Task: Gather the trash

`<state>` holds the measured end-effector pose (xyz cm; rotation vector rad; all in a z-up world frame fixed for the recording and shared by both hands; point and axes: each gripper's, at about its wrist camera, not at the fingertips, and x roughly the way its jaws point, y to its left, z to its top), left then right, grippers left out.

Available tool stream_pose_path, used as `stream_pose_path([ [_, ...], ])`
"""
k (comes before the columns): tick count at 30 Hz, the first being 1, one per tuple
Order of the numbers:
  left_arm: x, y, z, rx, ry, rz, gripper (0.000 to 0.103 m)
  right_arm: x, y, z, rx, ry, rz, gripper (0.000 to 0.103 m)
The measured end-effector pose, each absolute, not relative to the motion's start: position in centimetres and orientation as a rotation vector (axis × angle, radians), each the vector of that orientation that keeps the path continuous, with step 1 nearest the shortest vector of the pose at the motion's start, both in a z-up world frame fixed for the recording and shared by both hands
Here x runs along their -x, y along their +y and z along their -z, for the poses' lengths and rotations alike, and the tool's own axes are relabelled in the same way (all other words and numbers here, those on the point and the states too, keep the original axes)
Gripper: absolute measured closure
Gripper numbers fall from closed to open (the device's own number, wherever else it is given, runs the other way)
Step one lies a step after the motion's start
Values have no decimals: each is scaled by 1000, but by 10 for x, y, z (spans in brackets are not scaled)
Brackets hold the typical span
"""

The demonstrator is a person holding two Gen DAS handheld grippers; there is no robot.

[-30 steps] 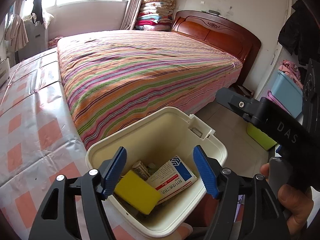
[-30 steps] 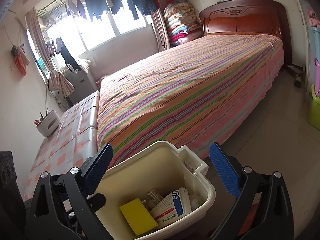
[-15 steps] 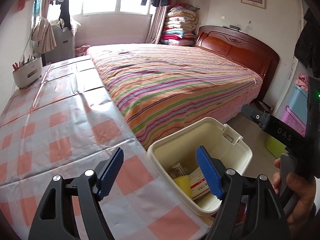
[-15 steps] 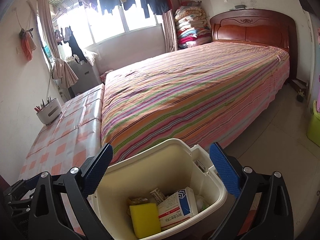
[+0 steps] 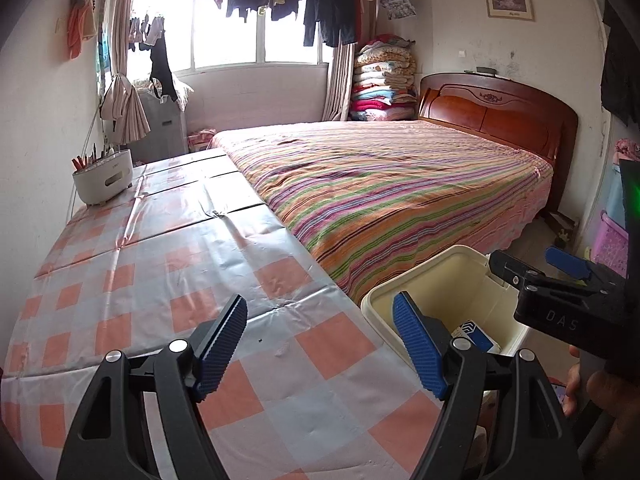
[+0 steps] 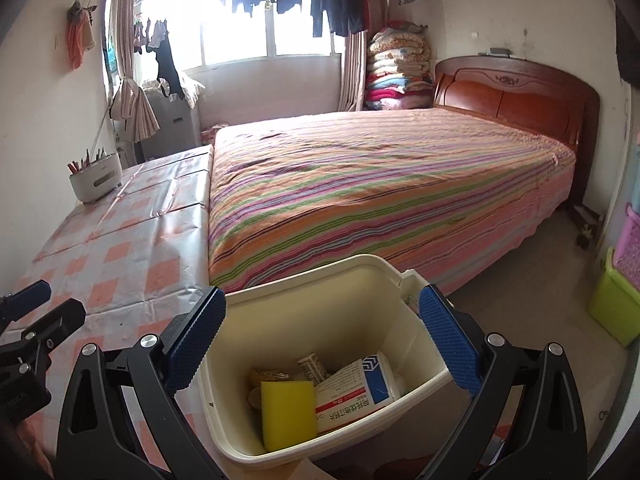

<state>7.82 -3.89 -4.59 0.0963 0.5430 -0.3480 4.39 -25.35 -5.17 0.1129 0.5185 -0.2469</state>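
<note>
— Where did my grippers stand?
— My left gripper (image 5: 320, 344) gaped empty over the checked tablecloth (image 5: 168, 264), having just widened. My right gripper (image 6: 320, 340) was spread, holding nothing.
— And the trash?
— The cream bin (image 6: 320, 300) sat between and below the right fingers, yellow sponge (image 6: 288, 412) inside.

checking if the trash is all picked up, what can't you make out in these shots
- Bin bottom, right wrist view: covered by the yellow sponge, the medicine box and a crumpled wrapper; anything beneath is hidden.
- Bin contents, left wrist view: the left gripper's fingers block all but a box corner.
- Floor beside the bin: cut off by the lower edge.
- Box print: too small to read.
- Holder contents on the table: too small.
</note>
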Motion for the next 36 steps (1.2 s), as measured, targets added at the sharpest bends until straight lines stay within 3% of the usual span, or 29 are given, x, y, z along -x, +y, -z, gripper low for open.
stream_pose_path([
  [36,-78,-14,53,-46,588,317,30,-22,-221,48,-35,488,267,7],
])
